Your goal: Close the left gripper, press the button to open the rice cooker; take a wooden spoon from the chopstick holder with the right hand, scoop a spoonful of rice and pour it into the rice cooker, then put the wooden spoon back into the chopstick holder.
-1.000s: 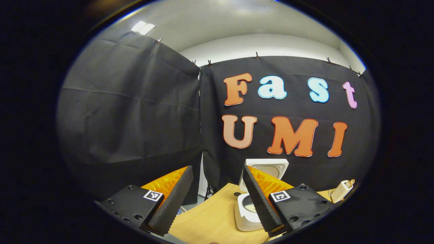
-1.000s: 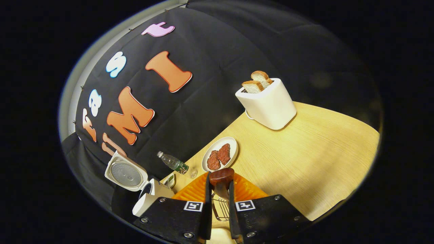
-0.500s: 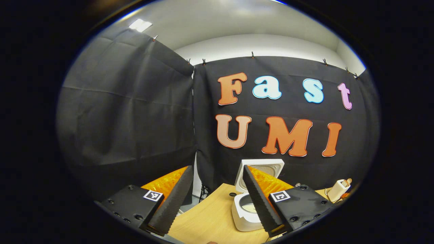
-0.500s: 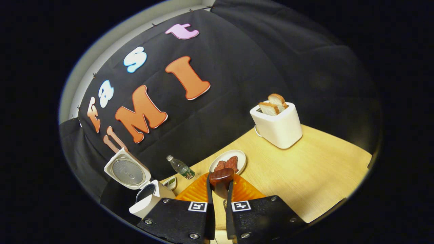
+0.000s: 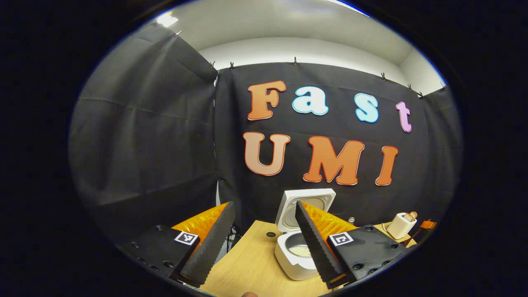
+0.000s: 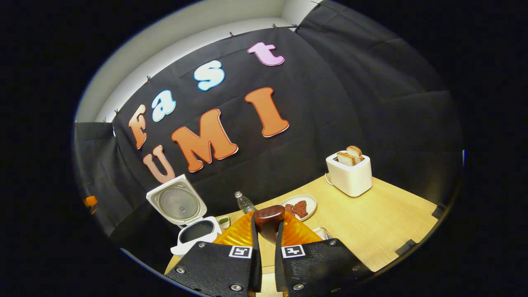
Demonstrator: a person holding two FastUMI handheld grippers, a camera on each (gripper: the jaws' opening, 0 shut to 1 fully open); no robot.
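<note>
The white rice cooker stands on the wooden table with its lid raised; its pot looks pale inside. My left gripper hangs open in front of it, nothing between its fingers. In the right gripper view the cooker is at lower left, with its lid up. My right gripper is shut on the wooden spoon, whose dark bowl sticks up between the fingertips. A bit of wire holder shows just right of the fingers.
On the table stand a white toaster holding bread slices, a plate of red meat, a clear bottle and a small dish. The toaster also shows at the far right of the left gripper view.
The right gripper has rolled toward level and drawn back with the spoon still held; the wire holder has left the gap between its fingers. The left gripper stayed open as the cooker slid left in its view.
</note>
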